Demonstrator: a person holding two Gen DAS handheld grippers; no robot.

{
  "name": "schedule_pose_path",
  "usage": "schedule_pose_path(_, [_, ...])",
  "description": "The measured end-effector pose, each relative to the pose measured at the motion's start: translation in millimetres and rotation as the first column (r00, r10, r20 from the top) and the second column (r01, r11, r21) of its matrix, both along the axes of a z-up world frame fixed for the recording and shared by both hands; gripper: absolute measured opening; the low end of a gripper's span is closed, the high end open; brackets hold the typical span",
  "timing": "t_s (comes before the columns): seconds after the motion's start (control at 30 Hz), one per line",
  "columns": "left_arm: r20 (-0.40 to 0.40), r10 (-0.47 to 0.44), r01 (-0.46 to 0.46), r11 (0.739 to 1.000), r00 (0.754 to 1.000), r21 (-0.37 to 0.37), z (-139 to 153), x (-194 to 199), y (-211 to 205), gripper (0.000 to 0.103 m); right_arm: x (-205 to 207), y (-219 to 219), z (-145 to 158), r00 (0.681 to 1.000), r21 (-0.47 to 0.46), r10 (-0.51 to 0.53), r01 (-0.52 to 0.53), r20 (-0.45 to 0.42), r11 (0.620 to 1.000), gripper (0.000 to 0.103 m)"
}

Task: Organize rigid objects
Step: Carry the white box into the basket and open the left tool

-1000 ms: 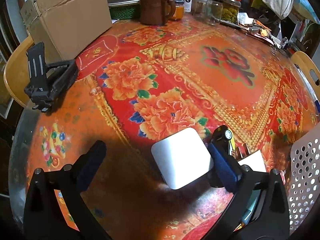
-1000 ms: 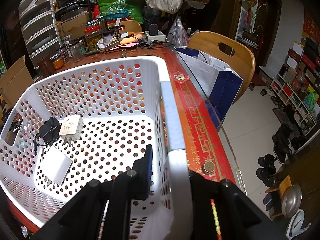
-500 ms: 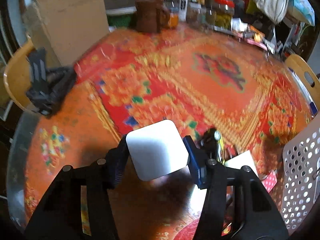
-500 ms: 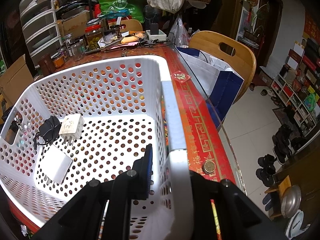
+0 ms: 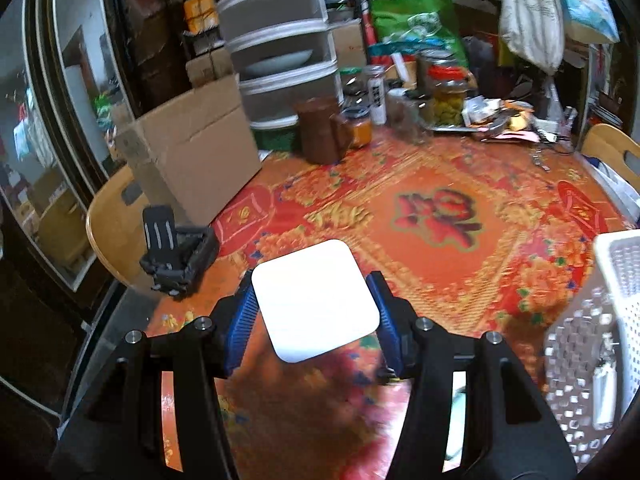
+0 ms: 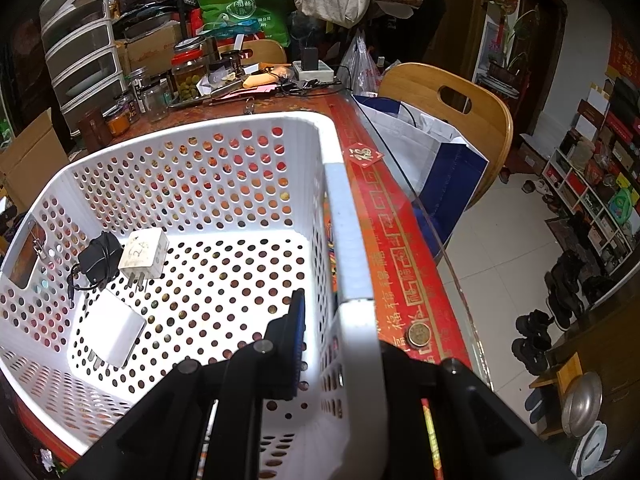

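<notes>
**Left gripper carrying a white box; right gripper clamped on the basket wall**

Left gripper: the jaws are closed on a white square box with rounded corners, one blue pad pressed against each of two opposite sides. The box is held above the counter, which carries a red and orange floral cover. Ahead and to the left of the jaws, a black folding stand sits at the counter edge, with a cardboard box beyond it. Farther ahead stand a brown mug and several jars. To the right of the jaws is the white perforated basket.

Right gripper: the jaws are clenched on the near wall of the white perforated basket, one finger inside and one outside. Inside the basket, left of the jaws, lie a flat white box, a white plug adapter and a black charger. To the right of the jaws a coin rests on the counter's red border; a wooden chair stands beyond.
</notes>
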State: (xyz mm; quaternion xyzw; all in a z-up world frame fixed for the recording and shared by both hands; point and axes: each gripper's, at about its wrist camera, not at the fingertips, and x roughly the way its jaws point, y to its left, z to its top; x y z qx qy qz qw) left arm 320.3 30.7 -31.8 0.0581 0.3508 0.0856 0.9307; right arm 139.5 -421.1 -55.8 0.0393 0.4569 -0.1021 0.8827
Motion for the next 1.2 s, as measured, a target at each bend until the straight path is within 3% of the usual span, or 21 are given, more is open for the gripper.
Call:
schedule_pose_path(0.43, [0.014, -0.104, 0.102, 0.992, 0.995, 0.076, 42, -26, -86, 0.051, -2, -4, 1, 1.0, 0.015, 0.02, -0.02, 0.015, 1.0, 0.015])
schedule_pose_path(0.6, [0.012, -0.181, 0.178, 0.977, 0.983, 0.12, 58, -43, -132, 0.051, -2, -4, 1, 1.0, 0.013, 0.022, -0.022, 0.014, 1.0, 0.015])
schedule_pose_path(0.7, [-0.032, -0.237, 0.239, 0.961, 0.971, 0.14, 58, -49, -164, 0.051, -2, -4, 1, 1.0, 0.013, 0.023, -0.023, 0.014, 1.0, 0.015])
schedule_pose_path(0.9, [-0.185, -0.372, 0.406, 0.893, 0.909, 0.196, 37, -58, -236, 0.051, -2, -2, 1, 1.0, 0.013, 0.028, -0.028, 0.013, 1.0, 0.015])
schedule_pose_path(1.07, [-0.338, -0.433, 0.52, 0.823, 0.836, 0.23, 10, -55, -292, 0.051, -1, -2, 2, 0.999, 0.016, 0.029, -0.03, 0.015, 0.999, 0.015])
schedule_pose_path(1.2, [-0.456, -0.446, 0.579, 0.788, 0.77, 0.207, -15, -44, -319, 0.051, -1, -2, 2, 0.999, 0.016, 0.03, -0.03, 0.015, 0.999, 0.015])
